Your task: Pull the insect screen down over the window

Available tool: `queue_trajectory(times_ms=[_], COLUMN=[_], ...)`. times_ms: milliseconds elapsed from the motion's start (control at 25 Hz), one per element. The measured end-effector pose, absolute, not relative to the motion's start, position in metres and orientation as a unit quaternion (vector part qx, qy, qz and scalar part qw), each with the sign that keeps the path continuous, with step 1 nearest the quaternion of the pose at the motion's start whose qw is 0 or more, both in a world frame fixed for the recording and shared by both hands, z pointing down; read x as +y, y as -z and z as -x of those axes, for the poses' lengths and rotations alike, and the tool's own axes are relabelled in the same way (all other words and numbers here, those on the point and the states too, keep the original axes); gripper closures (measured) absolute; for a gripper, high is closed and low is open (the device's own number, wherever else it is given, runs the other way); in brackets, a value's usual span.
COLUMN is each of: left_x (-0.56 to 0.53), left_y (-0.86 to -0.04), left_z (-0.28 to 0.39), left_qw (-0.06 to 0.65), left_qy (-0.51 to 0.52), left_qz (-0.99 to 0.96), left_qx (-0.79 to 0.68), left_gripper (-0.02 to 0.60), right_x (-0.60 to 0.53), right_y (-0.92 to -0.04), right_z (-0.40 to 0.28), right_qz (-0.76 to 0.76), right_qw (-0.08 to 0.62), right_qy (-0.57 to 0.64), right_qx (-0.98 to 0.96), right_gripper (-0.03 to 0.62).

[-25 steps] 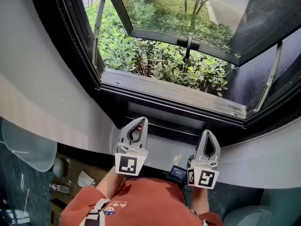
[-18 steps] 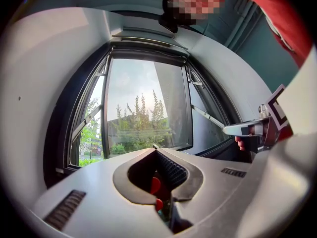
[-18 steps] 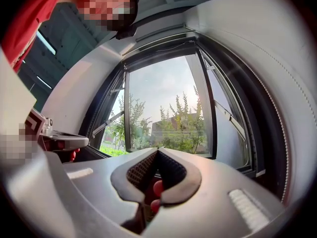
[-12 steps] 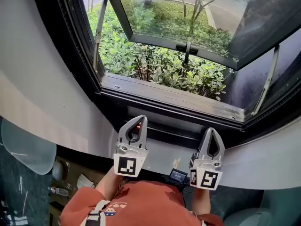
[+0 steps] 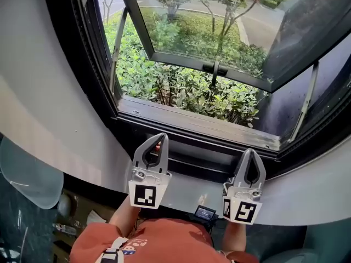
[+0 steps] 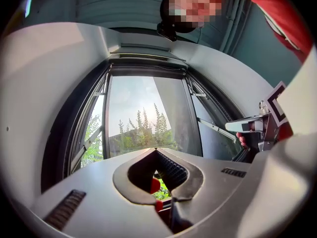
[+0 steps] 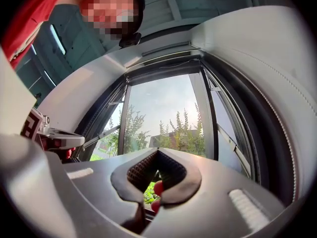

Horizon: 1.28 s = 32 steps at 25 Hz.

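Left gripper (image 5: 162, 138) and right gripper (image 5: 250, 152) (fingers clenched, empty) hover below the sill (image 5: 192, 120), open window (image 5: 186, 59) beyond.

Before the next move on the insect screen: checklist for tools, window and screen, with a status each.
1. Left tool ready to grasp: not ok, jaws together, nothing between them.
2. Right tool ready to grasp: not ok, jaws together, empty.
3. Tools apart from each other: ok, side by side below the sill.
4. Window sash out of the opening: ok, swung outward over the shrubs.
5. Insect screen down: not ok, the opening shows no mesh across it.
6. Screen pull bar located: cannot tell, only the dark top rail shows, with no handle to make out.
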<state>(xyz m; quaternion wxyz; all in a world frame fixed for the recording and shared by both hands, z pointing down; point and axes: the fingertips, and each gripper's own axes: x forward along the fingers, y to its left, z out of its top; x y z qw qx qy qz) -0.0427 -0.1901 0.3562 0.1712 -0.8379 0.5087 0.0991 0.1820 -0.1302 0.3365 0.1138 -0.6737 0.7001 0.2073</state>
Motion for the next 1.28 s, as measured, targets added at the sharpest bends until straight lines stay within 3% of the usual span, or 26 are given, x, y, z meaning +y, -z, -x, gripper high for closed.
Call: queue_trajectory(times_ms=[1280], left_x=[-0.192], left_y=[-0.232], left_z=[0.059], left_qw=[0.272], left_qy=[-0.214], left_qz=[0.782], left_qx=[0.518], left_gripper=[0.577], right_x=[-0.121], right_y=[-0.216], right_z=[-0.201], right_qz=[0.652], right_qw=[0.173], right_qy=[-0.341], right_qx=[0.654], right_gripper=[0.586])
